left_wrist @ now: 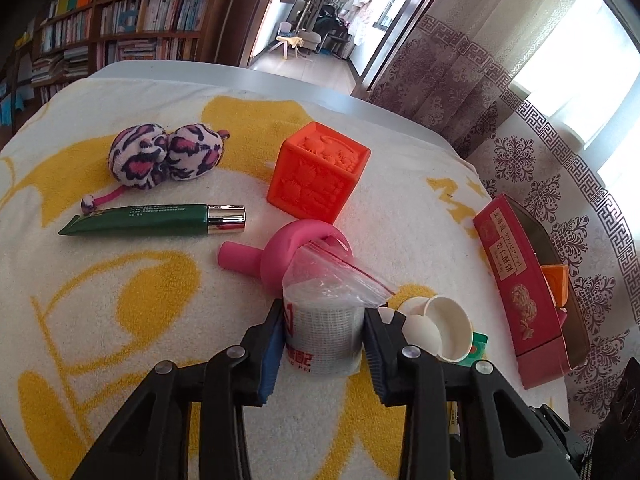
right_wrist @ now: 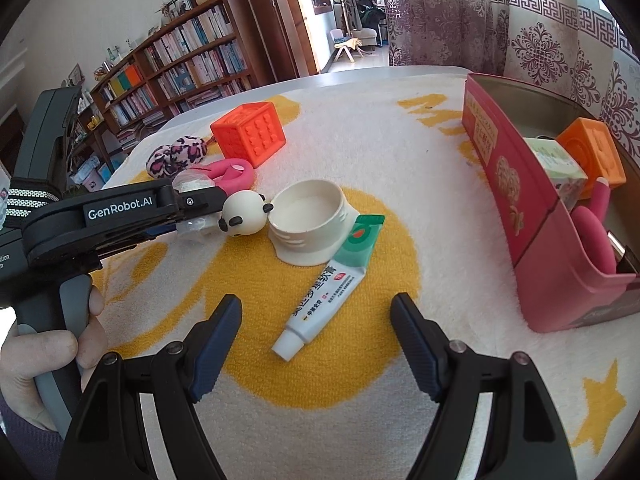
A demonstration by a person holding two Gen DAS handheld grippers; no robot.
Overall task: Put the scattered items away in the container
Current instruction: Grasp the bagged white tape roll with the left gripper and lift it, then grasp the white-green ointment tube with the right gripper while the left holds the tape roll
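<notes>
My left gripper (left_wrist: 323, 334) is shut on a bagged white bandage roll (left_wrist: 322, 324), low over the towel; it also shows in the right wrist view (right_wrist: 192, 200). My right gripper (right_wrist: 316, 320) is open and empty, just above a white-and-green ointment tube (right_wrist: 328, 284). The red box container (right_wrist: 536, 216) stands at the right and holds an orange block (right_wrist: 592, 148), a small carton and a pink item. Scattered items: orange cube (left_wrist: 318, 170), pink ring toy (left_wrist: 296, 256), green tube (left_wrist: 156, 220), leopard plush (left_wrist: 164, 154), white bowl (right_wrist: 310, 220), panda ball (right_wrist: 244, 214).
A white-and-yellow towel (right_wrist: 360, 380) covers the table. The table edge (left_wrist: 280, 80) lies beyond the cube. A patterned curtain (left_wrist: 540, 120) hangs right behind the box. A bookshelf (right_wrist: 180, 64) stands far left.
</notes>
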